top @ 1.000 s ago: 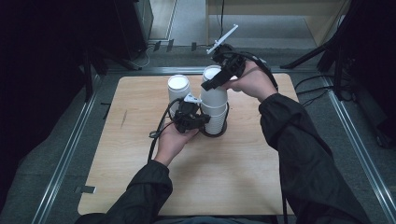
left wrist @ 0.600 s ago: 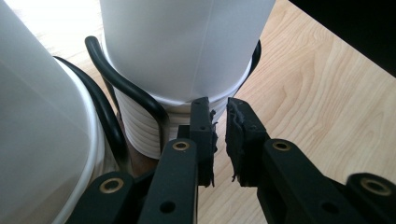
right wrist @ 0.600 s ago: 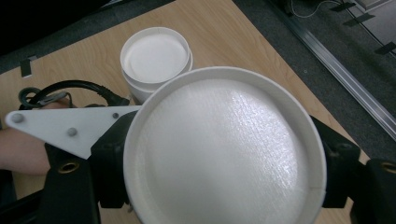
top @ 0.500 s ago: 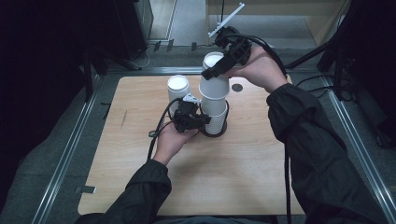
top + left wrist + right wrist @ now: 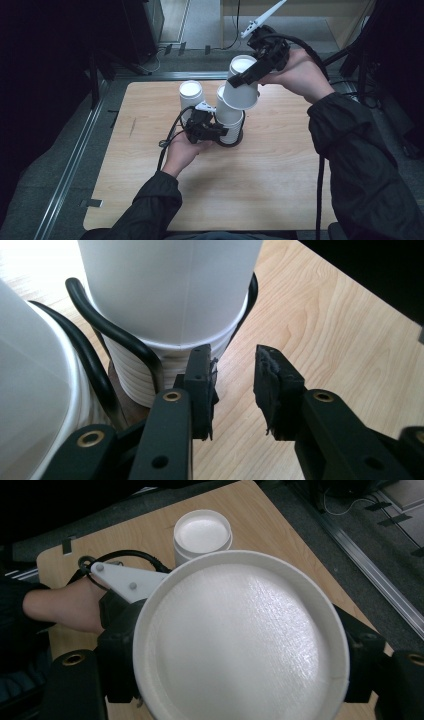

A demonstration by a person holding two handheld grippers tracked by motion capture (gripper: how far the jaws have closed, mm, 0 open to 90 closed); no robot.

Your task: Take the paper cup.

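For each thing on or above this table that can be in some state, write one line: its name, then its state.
Lifted cup: clamped in the right hand-held gripper, raised off the stack, tilted, upside down.
Cup stack: upright in a black wire holder, upside down.
Second cup stack: standing on the table, untouched.
Left hand-held gripper: jaws open beside the stack's base, gripping nothing.

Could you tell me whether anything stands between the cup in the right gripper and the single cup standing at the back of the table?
Nothing visible does. The right gripper holds the lifted cup in the air above the cup stack; the single cup stands apart to the side, its top uncovered.
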